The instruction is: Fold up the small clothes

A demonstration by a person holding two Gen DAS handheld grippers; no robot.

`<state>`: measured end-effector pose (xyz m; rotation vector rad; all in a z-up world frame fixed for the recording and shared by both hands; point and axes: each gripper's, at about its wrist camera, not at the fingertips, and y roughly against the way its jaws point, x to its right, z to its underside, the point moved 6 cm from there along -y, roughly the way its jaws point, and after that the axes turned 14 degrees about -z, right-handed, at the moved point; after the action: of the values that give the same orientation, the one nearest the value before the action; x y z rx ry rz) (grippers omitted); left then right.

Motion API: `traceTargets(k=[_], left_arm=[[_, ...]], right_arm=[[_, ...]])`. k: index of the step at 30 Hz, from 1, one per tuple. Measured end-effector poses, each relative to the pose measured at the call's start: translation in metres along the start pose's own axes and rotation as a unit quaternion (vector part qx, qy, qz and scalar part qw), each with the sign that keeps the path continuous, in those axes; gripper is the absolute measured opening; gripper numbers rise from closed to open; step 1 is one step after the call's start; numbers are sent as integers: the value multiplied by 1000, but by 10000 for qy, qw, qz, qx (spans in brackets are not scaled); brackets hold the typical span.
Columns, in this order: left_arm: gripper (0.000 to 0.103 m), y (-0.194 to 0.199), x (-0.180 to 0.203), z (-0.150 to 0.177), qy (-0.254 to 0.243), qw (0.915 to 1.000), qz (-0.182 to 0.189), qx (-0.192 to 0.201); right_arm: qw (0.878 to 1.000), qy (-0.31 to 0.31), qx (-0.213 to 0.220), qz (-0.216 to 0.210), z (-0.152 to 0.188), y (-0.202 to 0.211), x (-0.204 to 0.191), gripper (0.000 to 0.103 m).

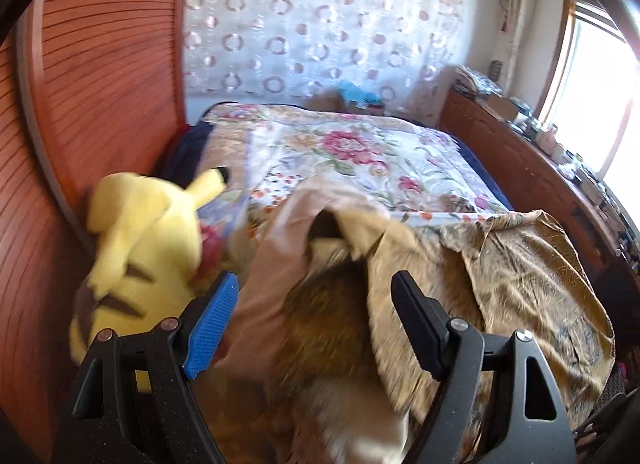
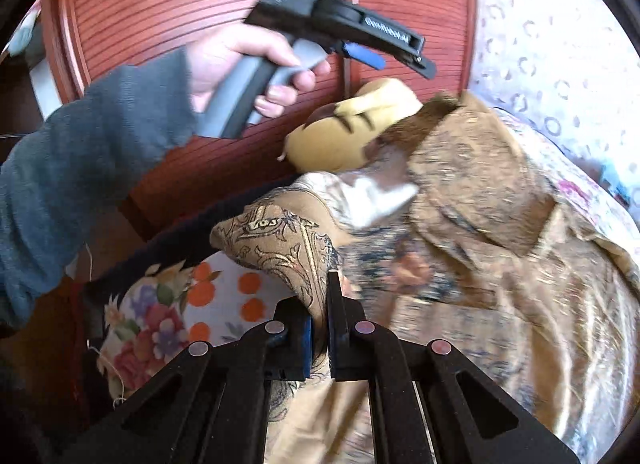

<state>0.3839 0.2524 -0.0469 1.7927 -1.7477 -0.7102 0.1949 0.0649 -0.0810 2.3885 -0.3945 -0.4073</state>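
Gold-brown patterned garment [image 2: 500, 248], lying crumpled on the bed [image 1: 360, 152] over the floral quilt [image 2: 168, 316]. No clear long axis can be read from the heap; in the right wrist view it runs from the near lower edge up towards the red-brown wooden headboard [image 2: 200, 4]. Part of it is turned over, so that a paler lining [image 1: 280, 224] and a white patch [image 2: 380, 196] show. Motion blur hides finer detail.

Right hand-held gripper [image 2: 320, 304], at the near edge of the garment: its jaws are closed on a fold of the ornate printed cloth, which rises between the pads, and it points down at a slant towards the bed.

Left hand-held gripper [image 1: 316, 292], on the headboard side of the garment: its jaws stand wide apart, the blue pad [image 1: 212, 328] on one side and the black pad on the other, with the cloth below them and nothing pinched. In the right wrist view it hangs clear above the garment, its nose tilted down; the left hand [image 2: 244, 64] wraps its grey handle, and a blue-grey sleeve [image 2: 92, 144] covers the forearm.

Yellow plush toy [image 1: 148, 248], between the garment and the headboard, touching the garment's far edge.
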Motion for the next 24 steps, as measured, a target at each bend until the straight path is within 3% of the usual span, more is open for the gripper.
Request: traceTargets(k=[9,16,18,19,21,24], left_arm=[[80,-56,34,-7,-254,9981,84,-547],[79,-68,40,-2,-396,9951,-372,-821],[56,-62,43,-4,-391,9951,-461,-785],[50,-57,45,-6,-414,9949,-540,-741],[18,-50,52,-9,-508,9945,-597,-699],[11,-34,71,-15,-711,9923,-710,-720]], right_arm=[[9991,-341,211,113,19,28,22,5],[9981,-443,424,-68,27,40,28,5],[9978,-457,481,-84,29,47,31,5],[9975,-474,518,-91,32,51,32,5],[9968,-511,606,-96,35,59,34,5],[9953,-570,779,-96,41,75,38,5]])
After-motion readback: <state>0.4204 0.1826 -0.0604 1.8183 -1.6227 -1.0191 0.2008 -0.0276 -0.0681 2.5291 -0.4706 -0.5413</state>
